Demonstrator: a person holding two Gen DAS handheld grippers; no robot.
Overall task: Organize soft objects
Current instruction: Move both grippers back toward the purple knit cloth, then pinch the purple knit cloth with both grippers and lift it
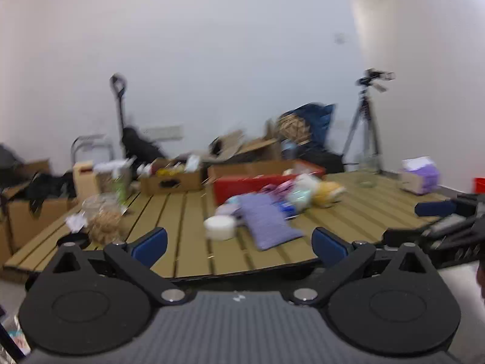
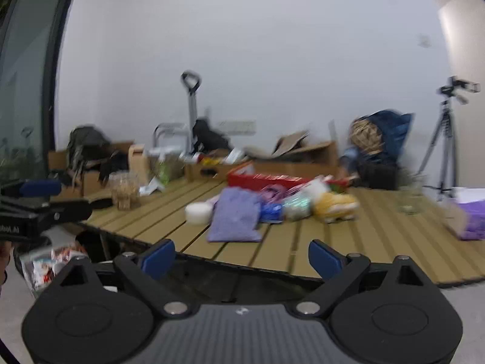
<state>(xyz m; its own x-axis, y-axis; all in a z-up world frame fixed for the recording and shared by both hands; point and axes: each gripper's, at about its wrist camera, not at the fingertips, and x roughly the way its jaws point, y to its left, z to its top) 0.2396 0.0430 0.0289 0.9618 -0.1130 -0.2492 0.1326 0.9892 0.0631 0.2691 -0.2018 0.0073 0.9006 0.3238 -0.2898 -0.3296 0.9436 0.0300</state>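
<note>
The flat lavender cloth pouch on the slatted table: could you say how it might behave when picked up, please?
The flat lavender cloth pouch lies limp and flush on the tan slatted table, so it would probably droop from a pinch. It seems light and unlikely to roll; blur hides its filling.

Left claw (image 1: 239, 244) open, empty; purple pouch (image 1: 266, 223) on slatted table (image 1: 188, 242).

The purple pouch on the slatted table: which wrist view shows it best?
The right wrist view: the purple pouch lies nearly whole there, with only its far edge against the toy pile. In the left wrist view the pouch is equally blurred and more slanted.
</note>
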